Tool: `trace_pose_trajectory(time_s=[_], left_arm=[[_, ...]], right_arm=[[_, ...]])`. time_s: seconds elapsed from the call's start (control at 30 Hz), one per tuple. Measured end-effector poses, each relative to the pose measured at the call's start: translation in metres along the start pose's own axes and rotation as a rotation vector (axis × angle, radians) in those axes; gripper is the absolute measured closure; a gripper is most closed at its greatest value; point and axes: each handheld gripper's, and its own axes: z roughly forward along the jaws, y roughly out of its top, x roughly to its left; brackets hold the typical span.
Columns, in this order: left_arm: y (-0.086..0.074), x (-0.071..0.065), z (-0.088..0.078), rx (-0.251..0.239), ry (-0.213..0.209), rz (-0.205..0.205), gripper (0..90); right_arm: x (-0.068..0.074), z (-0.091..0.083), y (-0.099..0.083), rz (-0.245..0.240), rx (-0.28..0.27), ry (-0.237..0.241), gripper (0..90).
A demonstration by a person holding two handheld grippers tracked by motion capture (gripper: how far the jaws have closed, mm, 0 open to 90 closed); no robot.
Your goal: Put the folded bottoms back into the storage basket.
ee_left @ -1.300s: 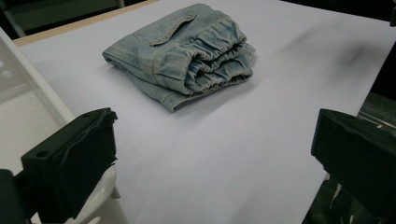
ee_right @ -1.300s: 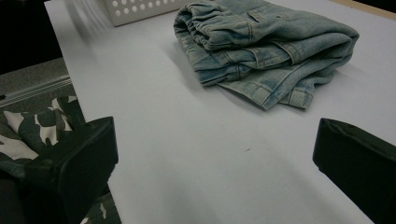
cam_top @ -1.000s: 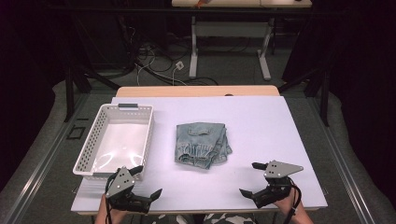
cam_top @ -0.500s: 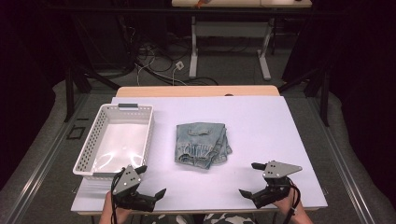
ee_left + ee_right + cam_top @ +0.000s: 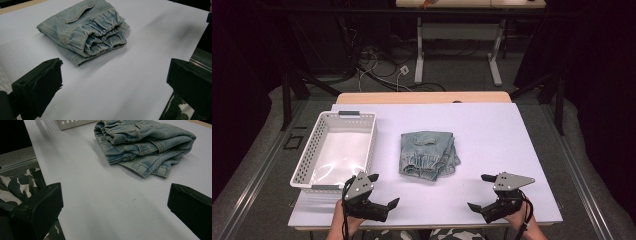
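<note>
A folded pair of light blue jeans (image 5: 428, 155) lies in the middle of the white table top (image 5: 492, 135). Its gathered waistband (image 5: 105, 41) faces my left gripper. My left gripper (image 5: 384, 190) hovers open near the front edge, left of and below the jeans, its jaws wide apart with nothing between them. My right gripper (image 5: 481, 192) is open too, near the front edge to the right of the jeans (image 5: 142, 142), and holds nothing.
A white perforated plastic basket (image 5: 312, 160) stands empty at the table's left, its corner (image 5: 75, 123) showing in the right gripper view. Camouflage-patterned trousers (image 5: 17, 187) of the person show below the front edge. Table legs and cables lie on the floor beyond.
My left gripper has shifted to the right along the front edge and turned toward the jeans. The right gripper has stayed almost still.
</note>
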Motion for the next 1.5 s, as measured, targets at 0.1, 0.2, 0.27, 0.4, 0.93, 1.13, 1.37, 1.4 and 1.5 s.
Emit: trace_pose_trajectory(time_s=[0.1,0.2,0.27,0.4,0.93,1.13,1.37,1.4,1.5], left_arm=[[0.000,-0.003,0.001,0.011,-0.007,-0.014,0.0],[0.001,-0.003,0.003,0.018,-0.002,-0.016,0.0],[0.003,-0.004,0.006,0.025,0.000,-0.026,0.1],[0.005,-0.004,0.008,0.027,0.005,-0.028,0.1],[0.026,0.001,0.027,0.057,-0.031,-0.024,0.0],[0.034,0.003,0.036,0.064,-0.036,-0.020,0.0],[0.039,0.005,0.044,0.071,-0.044,-0.016,0.0],[0.040,0.006,0.046,0.073,-0.048,-0.018,0.0],[0.041,0.008,0.048,0.071,-0.048,-0.018,0.0]], right_arm=[[0.001,0.000,0.000,0.001,0.001,0.000,0.0],[0.001,0.000,0.000,0.003,0.002,-0.001,0.0],[0.001,0.000,0.000,0.001,0.006,0.001,0.0],[0.001,0.001,0.000,0.001,0.014,-0.002,0.2],[0.002,0.002,0.000,-0.003,0.027,0.003,0.2],[0.002,0.002,0.000,-0.006,0.027,0.001,0.3],[0.003,0.002,0.000,-0.006,0.031,0.003,0.3],[0.003,0.002,0.000,-0.006,0.032,0.003,0.3],[0.003,0.002,0.000,-0.007,0.034,0.001,0.4]])
